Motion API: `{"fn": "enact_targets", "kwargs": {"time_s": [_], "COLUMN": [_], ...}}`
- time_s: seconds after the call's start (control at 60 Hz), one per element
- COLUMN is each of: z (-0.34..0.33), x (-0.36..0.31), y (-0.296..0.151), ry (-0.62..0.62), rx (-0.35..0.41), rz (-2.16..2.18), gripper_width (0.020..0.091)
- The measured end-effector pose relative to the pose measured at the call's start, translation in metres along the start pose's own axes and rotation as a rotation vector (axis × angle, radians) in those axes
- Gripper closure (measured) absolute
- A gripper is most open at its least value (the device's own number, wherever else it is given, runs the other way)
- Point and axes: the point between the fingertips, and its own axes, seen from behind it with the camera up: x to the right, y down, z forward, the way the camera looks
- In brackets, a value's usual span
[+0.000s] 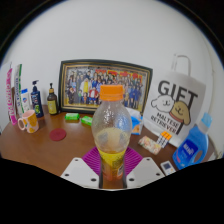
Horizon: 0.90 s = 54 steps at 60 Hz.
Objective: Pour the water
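Note:
A clear plastic bottle (112,130) with an orange cap (111,93) and a yellow label stands upright between my fingers, its lower part filled with yellowish liquid. My gripper (111,166) is shut on the bottle, the purple pads (93,160) pressing its lower body from both sides. The bottle appears lifted over the brown wooden table (50,155). A small orange-rimmed cup (28,122) sits at the far left of the table.
A framed group photo (103,84) leans against the back wall. A white "GIFT" bag (177,104) and a blue item (190,150) stand to the right. Several bottles (37,98) line the left, with small red and green pieces (72,119) mid-table.

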Motion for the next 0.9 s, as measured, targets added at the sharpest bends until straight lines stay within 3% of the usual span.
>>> {"fn": "enact_targets", "kwargs": {"time_s": [0.25, 0.45, 0.633, 0.9], "z": [0.022, 0.049, 0.082, 0.109], "x": [-0.054, -0.151, -0.242, -0.285], "y": [-0.109, -0.179, -0.190, -0.165], "ry": [0.118, 0.248, 0.319, 0.409], "rx": [0.073, 0.096, 0.086, 0.004], "rz": [-0.318, -0.800, -1.271, -1.791], "gripper_width": [0.0845, 0.0845, 0.0846, 0.0847]}}
